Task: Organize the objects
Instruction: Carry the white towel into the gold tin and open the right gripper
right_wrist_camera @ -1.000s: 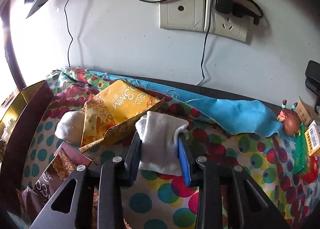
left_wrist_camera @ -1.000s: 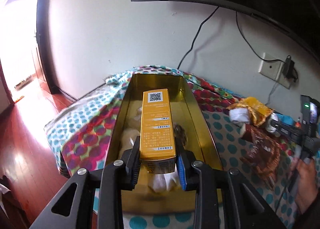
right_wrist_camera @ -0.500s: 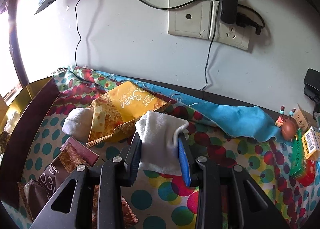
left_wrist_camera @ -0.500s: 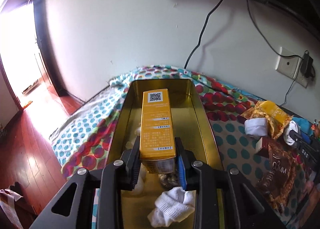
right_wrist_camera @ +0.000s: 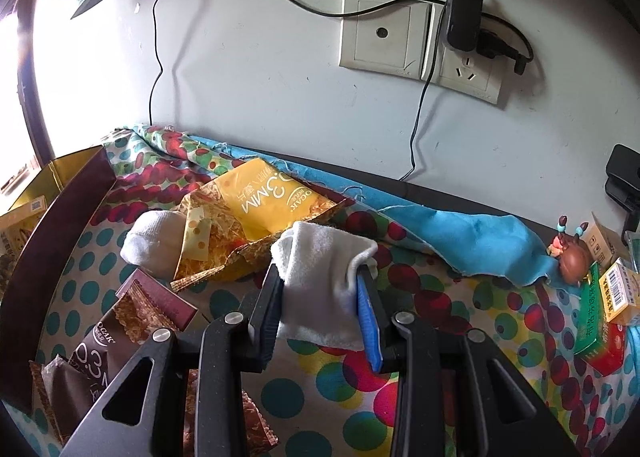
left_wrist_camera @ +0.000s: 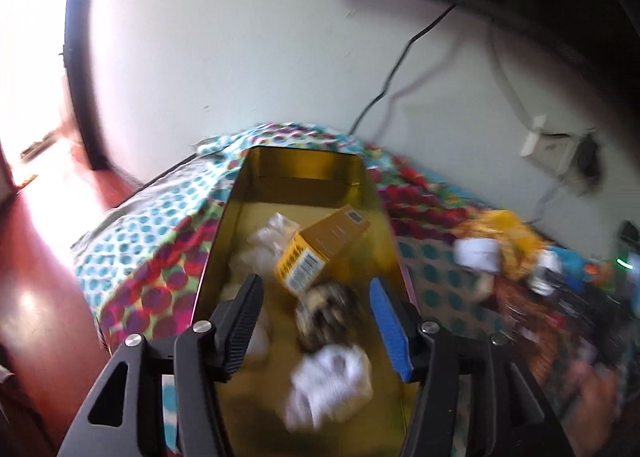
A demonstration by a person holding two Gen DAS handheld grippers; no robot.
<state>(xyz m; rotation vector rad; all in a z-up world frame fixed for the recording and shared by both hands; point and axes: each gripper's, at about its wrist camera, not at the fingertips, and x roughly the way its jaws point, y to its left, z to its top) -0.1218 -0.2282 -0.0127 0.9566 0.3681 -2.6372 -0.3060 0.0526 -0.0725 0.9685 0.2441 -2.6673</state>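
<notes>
A: Left wrist view first, what's there?
B: The left tongs (left_wrist_camera: 316,317) are spread wide and hold nothing, above the gold tin (left_wrist_camera: 304,165). The orange box (left_wrist_camera: 324,247) lies tilted inside it, near a white sock (left_wrist_camera: 328,387). The view is blurred.
A: And the right wrist view?
B: The right tongs (right_wrist_camera: 320,297) are clamped on a white folded sock (right_wrist_camera: 320,281), over the spotted cloth (right_wrist_camera: 360,373) on the desk. A yellow snack bag (right_wrist_camera: 264,201) lies just behind, another rolled sock (right_wrist_camera: 150,241) beside it.
</notes>
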